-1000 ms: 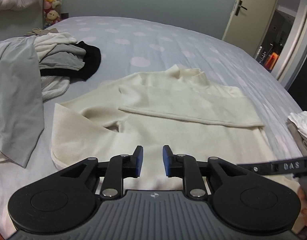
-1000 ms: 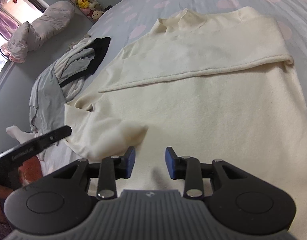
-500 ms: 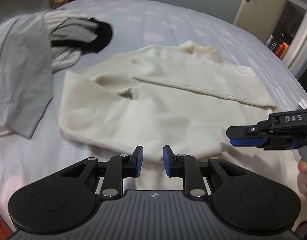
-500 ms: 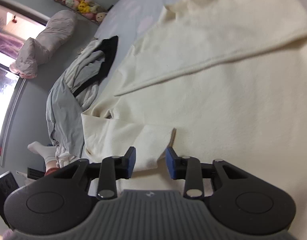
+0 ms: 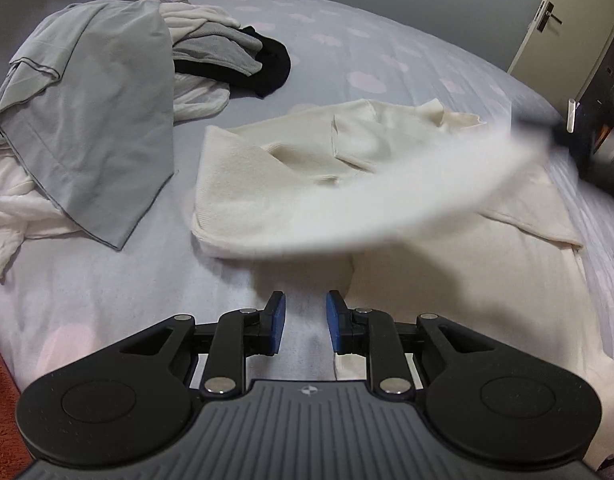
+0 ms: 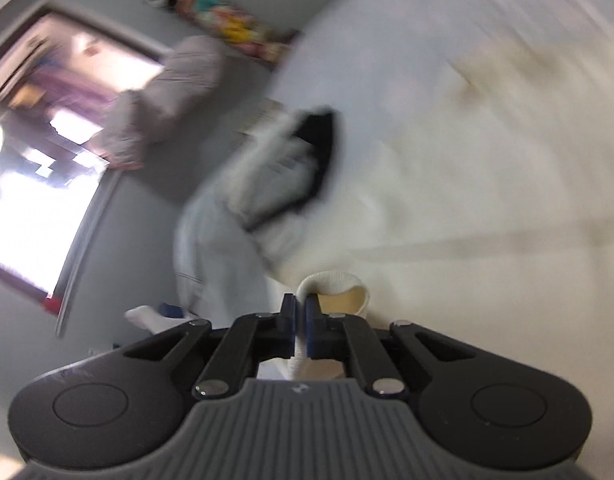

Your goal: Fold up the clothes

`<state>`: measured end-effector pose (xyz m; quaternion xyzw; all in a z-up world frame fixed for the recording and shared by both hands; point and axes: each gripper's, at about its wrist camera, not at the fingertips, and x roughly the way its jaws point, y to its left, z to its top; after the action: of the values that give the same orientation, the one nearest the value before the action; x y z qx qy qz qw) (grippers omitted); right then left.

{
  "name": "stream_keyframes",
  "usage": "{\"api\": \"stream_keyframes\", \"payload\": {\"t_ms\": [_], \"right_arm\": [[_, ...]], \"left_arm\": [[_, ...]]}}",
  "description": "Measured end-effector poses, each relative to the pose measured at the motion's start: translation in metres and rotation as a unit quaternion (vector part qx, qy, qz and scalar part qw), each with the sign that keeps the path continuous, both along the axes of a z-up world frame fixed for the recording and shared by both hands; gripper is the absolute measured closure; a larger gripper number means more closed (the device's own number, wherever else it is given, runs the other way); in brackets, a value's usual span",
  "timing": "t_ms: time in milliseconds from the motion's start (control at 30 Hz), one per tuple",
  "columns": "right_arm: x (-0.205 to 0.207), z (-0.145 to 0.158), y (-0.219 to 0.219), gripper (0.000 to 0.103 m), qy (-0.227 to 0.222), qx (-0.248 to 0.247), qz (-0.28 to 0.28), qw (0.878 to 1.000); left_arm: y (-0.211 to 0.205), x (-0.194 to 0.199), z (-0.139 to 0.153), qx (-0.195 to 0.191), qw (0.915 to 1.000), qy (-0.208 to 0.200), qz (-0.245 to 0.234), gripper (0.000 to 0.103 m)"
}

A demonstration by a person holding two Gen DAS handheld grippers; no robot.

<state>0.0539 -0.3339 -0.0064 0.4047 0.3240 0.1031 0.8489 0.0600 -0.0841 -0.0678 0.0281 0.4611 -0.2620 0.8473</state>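
Right gripper (image 6: 301, 308) jaws just closed, clamped on cream sweater (image 5: 267, 184) cuff; left gripper (image 5: 305, 312) jaws apart, empty, over bed (image 5: 107, 300).

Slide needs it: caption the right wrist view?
Right gripper shut on cream sweater cuff, lifting it above the bed.

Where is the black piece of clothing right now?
In the left wrist view, the black garment lies far up the bed, left of centre, at the right edge of the clothes pile, beyond the cream sweater.
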Motion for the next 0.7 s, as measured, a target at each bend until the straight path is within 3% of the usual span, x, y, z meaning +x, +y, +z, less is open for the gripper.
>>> {"api": "stream_keyframes", "payload": {"t_ms": [167,367,533,700], "right_arm": [[0.047,0.093,0.033,0.098,-0.075,-0.060,0.049,0.994],[0.087,0.189,0.072,0.098,-0.154,-0.168,0.070,0.971],[0.093,0.235,0.066,0.098,-0.180,-0.225,0.046,0.956],[0.075,0.250,0.035,0.098,-0.175,-0.270,0.017,0.947]], "left_arm": [[-0.002,-0.001,0.004,-0.008,0.9999,-0.009,-0.004,0.084],[0.000,0.005,0.009,-0.019,0.9997,-0.019,-0.001,0.084],[-0.002,0.018,0.010,-0.023,0.9994,-0.024,-0.003,0.083],[-0.023,0.035,0.013,-0.028,0.9976,-0.049,-0.039,0.078]]}}
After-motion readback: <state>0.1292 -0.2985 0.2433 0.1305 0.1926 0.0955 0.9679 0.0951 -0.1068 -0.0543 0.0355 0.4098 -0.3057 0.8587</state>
